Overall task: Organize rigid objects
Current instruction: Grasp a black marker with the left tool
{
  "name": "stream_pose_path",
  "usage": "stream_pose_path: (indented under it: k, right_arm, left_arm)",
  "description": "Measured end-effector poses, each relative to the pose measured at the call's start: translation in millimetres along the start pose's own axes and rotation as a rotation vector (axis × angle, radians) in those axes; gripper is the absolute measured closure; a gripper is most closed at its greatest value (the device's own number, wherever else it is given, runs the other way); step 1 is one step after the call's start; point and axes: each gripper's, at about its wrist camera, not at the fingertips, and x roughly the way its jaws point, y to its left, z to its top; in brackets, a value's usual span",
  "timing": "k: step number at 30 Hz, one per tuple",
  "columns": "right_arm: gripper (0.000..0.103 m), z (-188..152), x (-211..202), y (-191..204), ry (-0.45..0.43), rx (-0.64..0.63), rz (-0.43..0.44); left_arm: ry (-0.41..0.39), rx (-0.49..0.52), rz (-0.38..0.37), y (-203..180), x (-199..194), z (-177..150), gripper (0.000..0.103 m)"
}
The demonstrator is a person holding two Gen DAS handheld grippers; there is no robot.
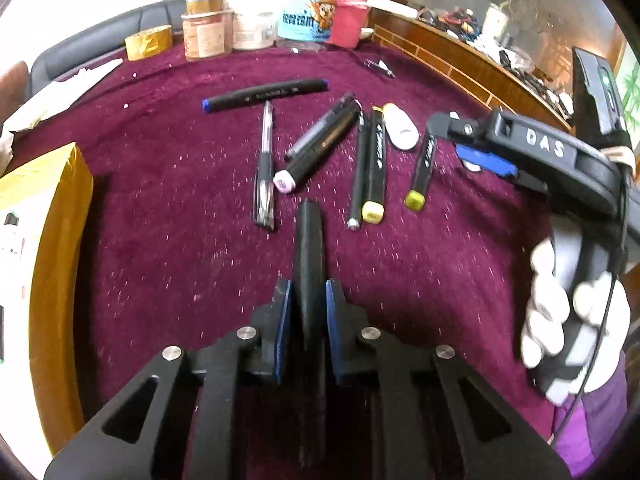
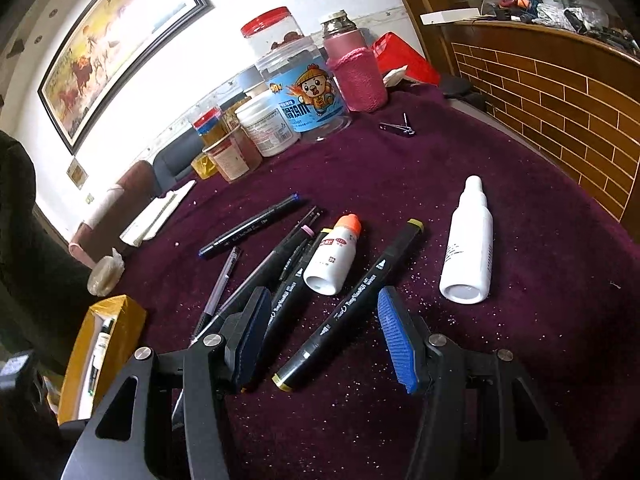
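Left claw [image 1: 308, 300] clamping a black pen [image 1: 308, 264]; right claw [image 2: 324, 344] gaping wide.
From the left wrist, I am pinching the pen just above the maroon tabletop [image 1: 160, 240], markers beyond. From the right wrist, my pads are straddling a yellow-capped marker [image 2: 352, 304], not touching it.

Pens [image 1: 320, 152] crowd the cloth's middle, jars [image 1: 248, 24] line the back; bare cloth [image 1: 168, 248] seemingly lies nearer.

Bright glare washes out the far wall, fisheye edges curve and darken, focus stays fairly sharp.
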Motion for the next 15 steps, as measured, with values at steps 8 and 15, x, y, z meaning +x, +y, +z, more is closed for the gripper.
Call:
stream_pose_path:
  k: [8, 15]
  right_arm:
    - [0.053, -5.2, 7.1, -5.3, 0.032, 0.016, -0.058]
    - [0.053, -6.7, 32.7, 20.0, 0.124, -0.071, -0.253]
  left_arm:
    - [-0.033, -0.096, -0.135, 19.3, -20.1, -15.4, 0.09]
    - [-0.134, -0.169, -0.213, 38.2, -65.9, -29.4, 0.09]
